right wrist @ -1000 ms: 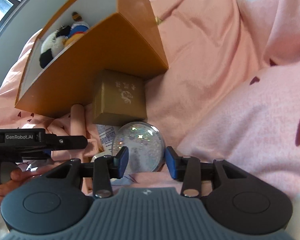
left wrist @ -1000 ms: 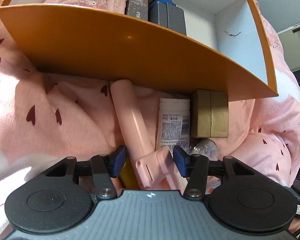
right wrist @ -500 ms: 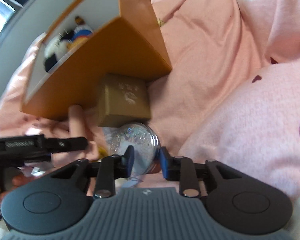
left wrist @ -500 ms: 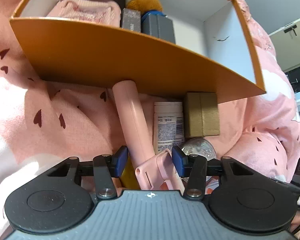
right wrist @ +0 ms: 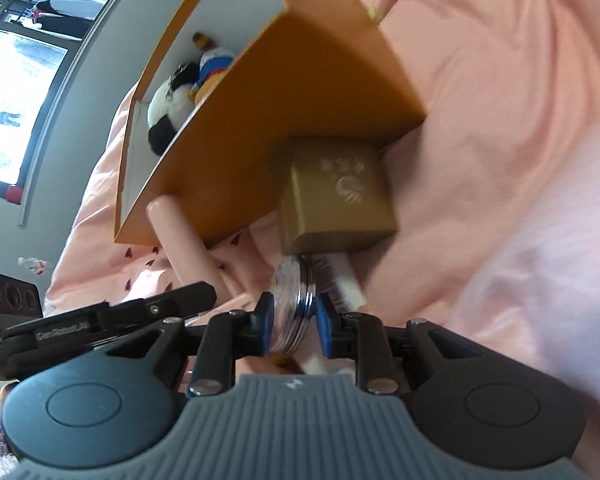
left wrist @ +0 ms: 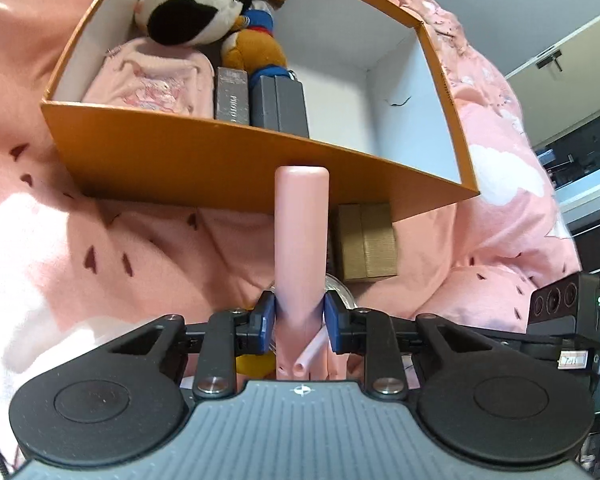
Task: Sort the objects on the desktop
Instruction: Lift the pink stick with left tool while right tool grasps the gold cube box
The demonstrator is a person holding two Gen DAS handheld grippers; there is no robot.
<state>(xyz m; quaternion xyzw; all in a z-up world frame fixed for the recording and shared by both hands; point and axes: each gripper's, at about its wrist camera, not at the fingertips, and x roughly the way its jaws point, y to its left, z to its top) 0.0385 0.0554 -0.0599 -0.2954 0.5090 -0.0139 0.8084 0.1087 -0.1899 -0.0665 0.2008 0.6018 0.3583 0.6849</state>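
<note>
The left tongs (left wrist: pixel 300 316) are closing on the pink handle (left wrist: pixel 301 236), blue pads pressed against its 2 sides near the lower end, and the handle's long axis runs straight ahead from the tongs, its rounded tip overlapping the orange box's (left wrist: pixel 228 168) near wall in this view. So the box lies directly forward and above the tip, and the carry seems to need a rise over that wall before anything can drop inside. The right tongs (right wrist: pixel 293 322) grip the clear glittery disc (right wrist: pixel 296 300) edge-on, pads on its 2 flat faces, with the gold box (right wrist: pixel 336 196) just beyond it and the orange box further up and to the left; the left tongs look the nearer of the 2 to the opening. Inside the box sit a black-and-white plush (left wrist: pixel 188 12), a pink pouch (left wrist: pixel 156 80) and a grey case (left wrist: pixel 280 104), leaving the right half bare. Everything lies on a pink blanket (left wrist: pixel 100 248) with small dark hearts. For writing: the box rim shows partial letters, roughly "erCrane", the slim box (left wrist: pixel 232 96) in the orange box carries print too small to read, the gold box bears an embossed emblem, and the left tool's arm reads "GenRobot.AI" in the right wrist view.
</note>
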